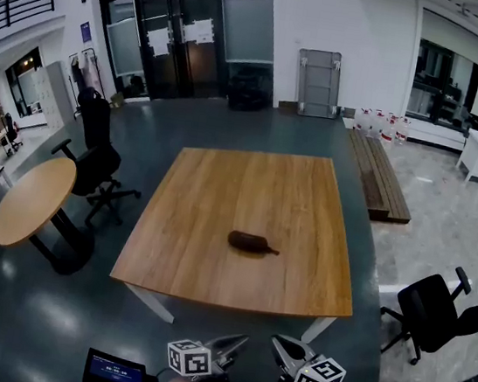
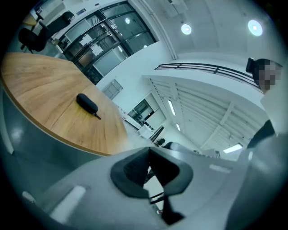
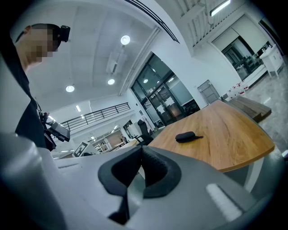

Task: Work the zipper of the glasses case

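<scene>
Evidently nothing has begun. The left gripper [image 1: 238, 342], held short of the wooden table's [image 1: 248, 187] near edge, has its jaws pressed together on nothing, and the right gripper [image 1: 279, 345] beside it is likewise closed and empty. The glasses case [image 1: 249, 243] lies untouched near the table's middle, too small to show whether its zipper is open. Left of the table stand a round table [image 1: 33, 199] and a black chair [image 1: 94, 152]; right of it are a low bench [image 1: 381, 175] and another chair [image 1: 429, 314]. Nothing blocks the reach.

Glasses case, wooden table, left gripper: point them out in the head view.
glasses case [image 1: 249, 243], head view, middle of its body
wooden table [image 1: 222, 188], head view, bare top
left gripper [image 1: 241, 341], head view, jaw tips
</scene>
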Demonstrator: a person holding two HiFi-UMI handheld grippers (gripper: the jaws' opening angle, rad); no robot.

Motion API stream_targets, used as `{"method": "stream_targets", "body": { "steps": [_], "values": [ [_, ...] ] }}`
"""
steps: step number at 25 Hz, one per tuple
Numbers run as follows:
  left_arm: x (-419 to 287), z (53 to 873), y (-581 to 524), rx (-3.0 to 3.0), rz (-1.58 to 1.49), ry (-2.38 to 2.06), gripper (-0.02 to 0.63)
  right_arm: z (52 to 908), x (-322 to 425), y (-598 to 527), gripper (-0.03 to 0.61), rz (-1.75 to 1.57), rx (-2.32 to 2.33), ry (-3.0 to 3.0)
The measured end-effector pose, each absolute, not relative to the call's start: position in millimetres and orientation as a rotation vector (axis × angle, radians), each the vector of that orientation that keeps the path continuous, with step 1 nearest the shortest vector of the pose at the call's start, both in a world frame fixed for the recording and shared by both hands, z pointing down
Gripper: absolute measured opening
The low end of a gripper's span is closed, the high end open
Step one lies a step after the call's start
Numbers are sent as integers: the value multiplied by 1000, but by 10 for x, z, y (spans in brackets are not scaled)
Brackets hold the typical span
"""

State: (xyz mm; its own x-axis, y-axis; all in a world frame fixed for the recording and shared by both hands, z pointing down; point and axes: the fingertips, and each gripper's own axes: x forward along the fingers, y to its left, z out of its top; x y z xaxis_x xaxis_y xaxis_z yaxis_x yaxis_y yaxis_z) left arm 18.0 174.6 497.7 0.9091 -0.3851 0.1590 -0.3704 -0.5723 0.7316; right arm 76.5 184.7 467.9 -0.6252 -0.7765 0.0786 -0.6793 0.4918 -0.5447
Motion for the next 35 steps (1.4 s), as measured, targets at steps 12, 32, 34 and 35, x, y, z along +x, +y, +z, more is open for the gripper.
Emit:
{"method": "stream_targets", "body": {
  "steps": [12, 32, 34, 35],
  "values": [
    [202, 4783, 1650, 2244, -35, -514, 3, 4449, 855, 1739, 6, -787, -1254, 2482],
    [-294, 4954, 69, 2114, -87, -524, 3, 4742, 615, 117, 87, -950, -1396, 2406],
    [-365, 4950, -157, 2120, -93, -515, 3, 4741, 497, -146, 87, -935, -1405, 2424],
    [-394, 4953, -250, 2121, -94, -510, 3, 4752, 451, -264, 87, -928, -1411, 2435]
  ]
}}
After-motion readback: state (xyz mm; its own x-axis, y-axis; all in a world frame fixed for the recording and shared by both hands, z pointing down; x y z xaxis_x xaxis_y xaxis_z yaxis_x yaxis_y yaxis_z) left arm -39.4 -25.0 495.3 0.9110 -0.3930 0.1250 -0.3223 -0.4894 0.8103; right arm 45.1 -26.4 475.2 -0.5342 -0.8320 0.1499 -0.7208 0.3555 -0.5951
